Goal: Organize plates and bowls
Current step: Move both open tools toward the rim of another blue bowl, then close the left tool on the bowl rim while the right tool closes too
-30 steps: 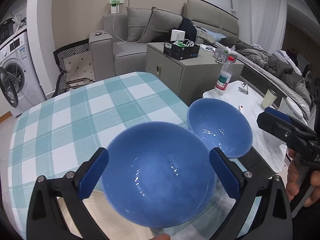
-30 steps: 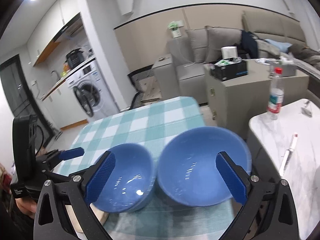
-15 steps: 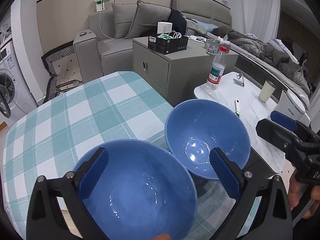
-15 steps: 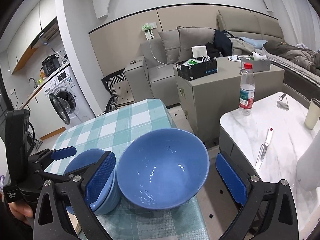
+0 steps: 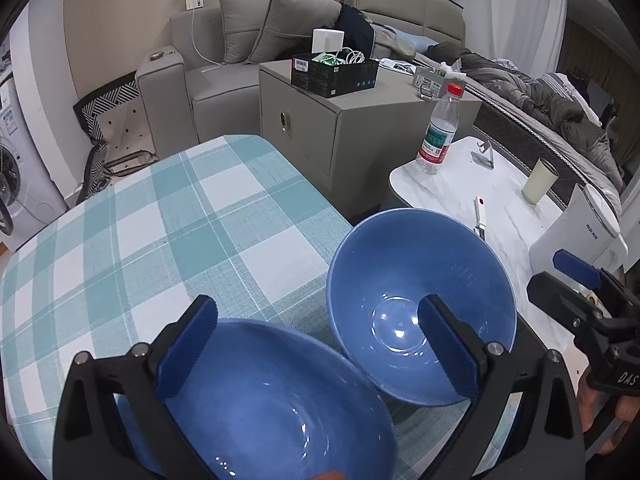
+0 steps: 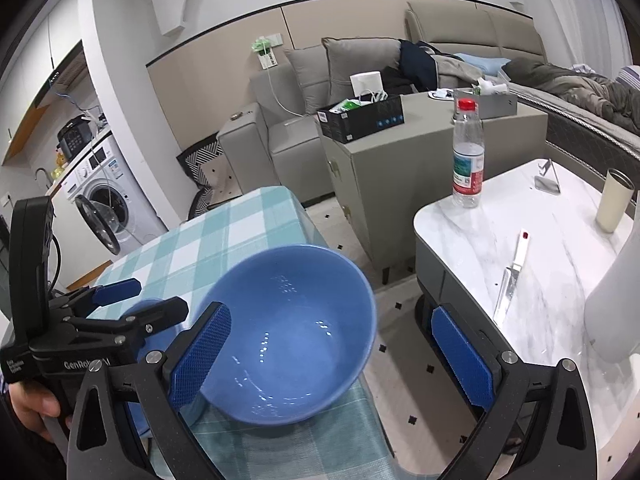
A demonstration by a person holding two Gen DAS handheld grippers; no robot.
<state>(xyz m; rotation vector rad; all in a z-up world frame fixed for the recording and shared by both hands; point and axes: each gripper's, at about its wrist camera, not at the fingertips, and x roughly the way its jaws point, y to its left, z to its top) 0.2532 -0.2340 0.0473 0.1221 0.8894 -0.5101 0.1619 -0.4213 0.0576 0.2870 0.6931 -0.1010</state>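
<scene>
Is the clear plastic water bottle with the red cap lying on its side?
No, the clear plastic water bottle stands upright on the white marble table.

I'm seeing even, fairly dim indoor light in both wrist views, with small white glints shining off the glaze inside the blue bowls (image 5: 420, 300). Fisheye bending is curving the walls and darkening the corners, and the nearest bowl (image 5: 280, 408) is looking soft and slightly blurred.

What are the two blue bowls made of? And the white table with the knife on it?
Blue bowl near the table edge and the nearer blue bowl: probably glazed ceramic, perhaps melamine; smooth, glossy, with bright light spots inside. White table: looks like polished marble or marble-print stone, with grey veins and a soft shine.
</scene>
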